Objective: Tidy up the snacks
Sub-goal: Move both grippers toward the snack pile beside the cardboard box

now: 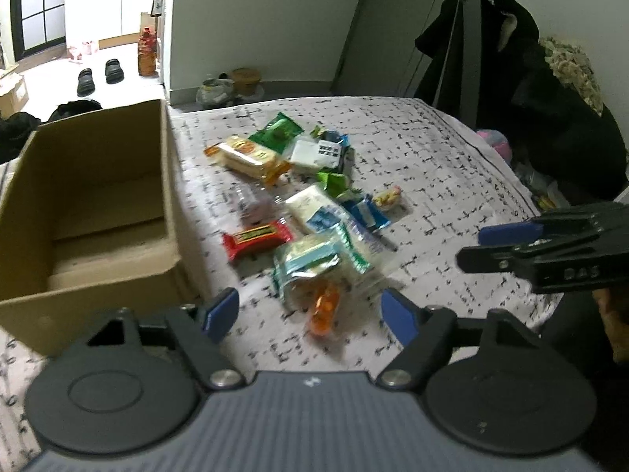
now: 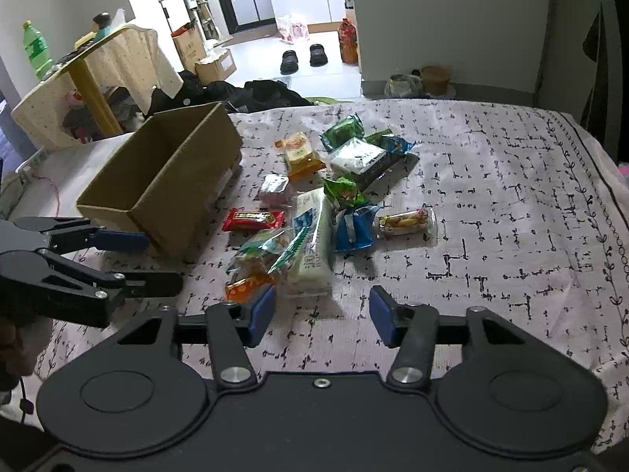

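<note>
A heap of wrapped snacks lies on the patterned bedsheet (image 2: 491, 204): a red bar (image 1: 257, 238) (image 2: 253, 219), a long white pack (image 2: 312, 251), a blue pack (image 2: 354, 228) and an orange pack (image 1: 324, 306) (image 2: 245, 287). To their left stands an open cardboard box (image 1: 169, 181) (image 2: 177, 181) with nothing inside. My left gripper (image 1: 310, 310) is open, its blue pads either side of the orange pack without touching it. My right gripper (image 2: 322, 308) is open just short of the white pack, with only sheet between its fingers.
A dark coat (image 1: 491, 51) hangs beyond the bed's right edge. Past the far edge are bags on the floor, shoes (image 2: 302, 59) and a bottle (image 2: 348, 45). A cloth-covered table (image 2: 98, 67) with a green bottle stands behind the box.
</note>
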`<state>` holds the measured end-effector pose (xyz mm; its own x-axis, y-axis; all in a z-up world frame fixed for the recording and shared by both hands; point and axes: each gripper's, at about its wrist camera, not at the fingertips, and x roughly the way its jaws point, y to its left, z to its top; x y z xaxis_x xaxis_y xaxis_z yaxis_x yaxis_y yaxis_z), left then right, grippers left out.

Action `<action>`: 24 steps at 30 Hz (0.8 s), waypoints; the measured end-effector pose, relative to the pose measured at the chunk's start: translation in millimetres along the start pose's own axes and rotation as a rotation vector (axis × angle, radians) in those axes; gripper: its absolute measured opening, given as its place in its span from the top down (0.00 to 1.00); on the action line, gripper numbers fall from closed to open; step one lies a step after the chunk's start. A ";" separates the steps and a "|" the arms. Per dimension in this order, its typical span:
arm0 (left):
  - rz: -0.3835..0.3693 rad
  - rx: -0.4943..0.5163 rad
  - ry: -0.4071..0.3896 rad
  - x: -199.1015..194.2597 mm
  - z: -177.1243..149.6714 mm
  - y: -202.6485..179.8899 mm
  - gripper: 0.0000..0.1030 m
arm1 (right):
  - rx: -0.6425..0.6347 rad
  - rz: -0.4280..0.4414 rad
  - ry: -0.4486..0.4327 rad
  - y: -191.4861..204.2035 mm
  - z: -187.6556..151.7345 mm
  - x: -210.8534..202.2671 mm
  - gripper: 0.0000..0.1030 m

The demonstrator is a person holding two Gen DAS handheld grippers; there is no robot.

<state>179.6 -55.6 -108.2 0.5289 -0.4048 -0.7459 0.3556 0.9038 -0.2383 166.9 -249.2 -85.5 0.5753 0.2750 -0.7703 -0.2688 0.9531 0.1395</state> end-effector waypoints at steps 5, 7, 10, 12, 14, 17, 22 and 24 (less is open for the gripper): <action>0.000 0.050 -0.012 24.6 6.6 -13.9 0.25 | 0.034 -0.007 0.034 -9.9 6.8 20.7 0.58; 0.003 0.057 -0.011 37.3 7.8 -17.2 0.27 | 0.034 -0.007 0.055 -13.4 10.1 27.3 0.65; 0.004 0.063 -0.002 55.1 8.9 -21.3 0.28 | 0.027 -0.022 0.087 -17.8 15.0 33.4 0.65; 0.001 0.055 0.011 66.2 9.0 -22.8 0.28 | 0.030 -0.024 0.107 -20.6 16.7 35.5 0.65; 0.014 0.047 0.021 74.6 8.0 -23.5 0.28 | 0.023 -0.028 0.118 -21.7 17.6 37.1 0.65; 0.047 0.058 0.023 83.6 6.0 -25.7 0.27 | 0.020 -0.030 0.134 -22.0 16.6 41.6 0.65; 0.043 0.039 0.017 94.2 7.0 -21.7 0.27 | 0.040 -0.010 0.142 -19.9 11.4 52.1 0.64; 0.040 0.050 0.005 96.5 8.9 -22.1 0.26 | 0.058 -0.002 0.146 -19.5 10.4 57.6 0.64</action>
<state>229.6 -115.8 -169.4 0.5395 -0.3673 -0.7577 0.3725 0.9111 -0.1764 213.4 -250.6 -126.1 0.4560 0.2562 -0.8523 -0.2202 0.9604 0.1709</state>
